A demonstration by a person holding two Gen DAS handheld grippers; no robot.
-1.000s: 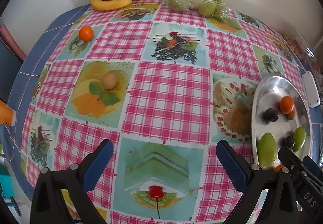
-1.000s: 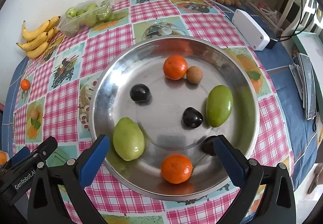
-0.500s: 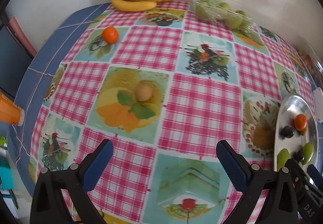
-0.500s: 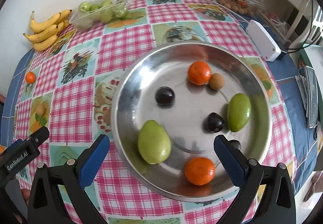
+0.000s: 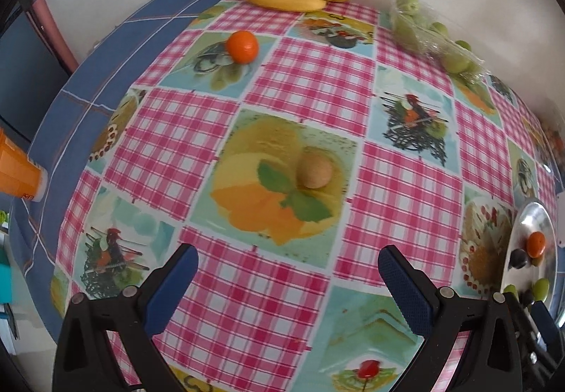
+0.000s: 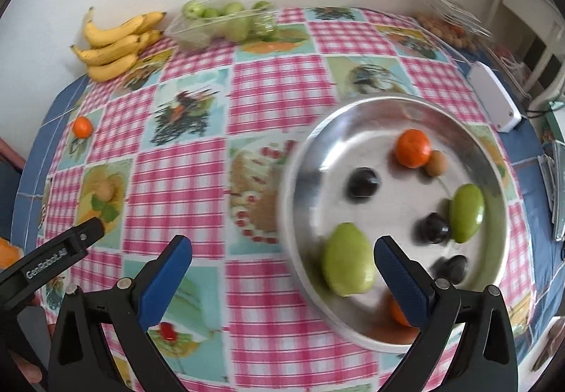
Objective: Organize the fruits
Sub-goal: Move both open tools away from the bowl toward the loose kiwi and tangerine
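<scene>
left tongs (image 5: 287, 266) wide, empty | right tongs (image 6: 282, 257) wide, empty | brown fruit (image 5: 314, 171) ahead

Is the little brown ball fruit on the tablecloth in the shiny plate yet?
No, it's out. The brown fruit sits alone on the tablecloth, far from the metal plate.

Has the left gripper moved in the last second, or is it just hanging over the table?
Yes. In its own view the small brown fruit now lies much nearer the open jaws of the left gripper, so it has moved forward toward that fruit.
</scene>
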